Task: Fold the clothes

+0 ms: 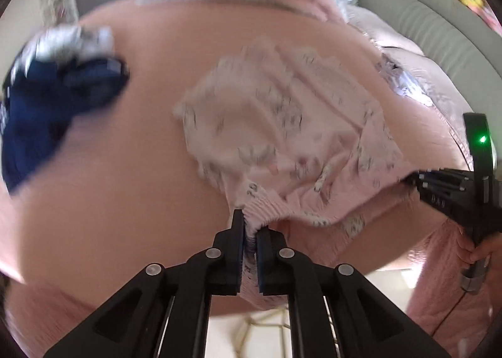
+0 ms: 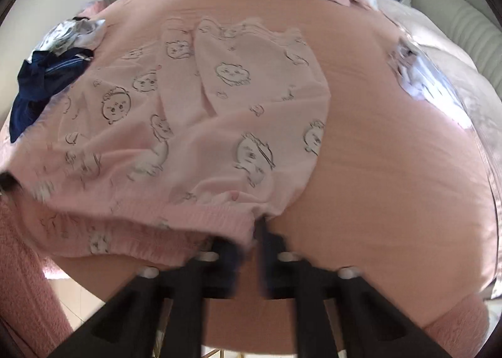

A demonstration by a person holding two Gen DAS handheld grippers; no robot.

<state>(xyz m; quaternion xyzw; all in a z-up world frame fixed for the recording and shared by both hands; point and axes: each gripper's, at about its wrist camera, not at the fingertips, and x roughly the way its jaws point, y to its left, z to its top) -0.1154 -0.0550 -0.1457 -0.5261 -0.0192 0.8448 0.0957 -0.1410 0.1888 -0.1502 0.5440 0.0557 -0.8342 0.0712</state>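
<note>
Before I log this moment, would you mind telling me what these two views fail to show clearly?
- Left wrist view: motion blur smears the print on the pink garment and the navy clothing.
- Right wrist view: the right claw is blurred, and the ribbed hem covers its left finger, so its grip is unclear.
- Both views: the bed is cut off by the lens edge.

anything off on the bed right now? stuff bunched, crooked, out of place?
Mostly normal. The pale pink cartoon-print garment lies rumpled and partly doubled over on the pink bedspread, not flat. The left gripper and right gripper each pinch its ribbed hem. A dark navy garment sits crumpled near the bed's edge, unfolded.
</note>
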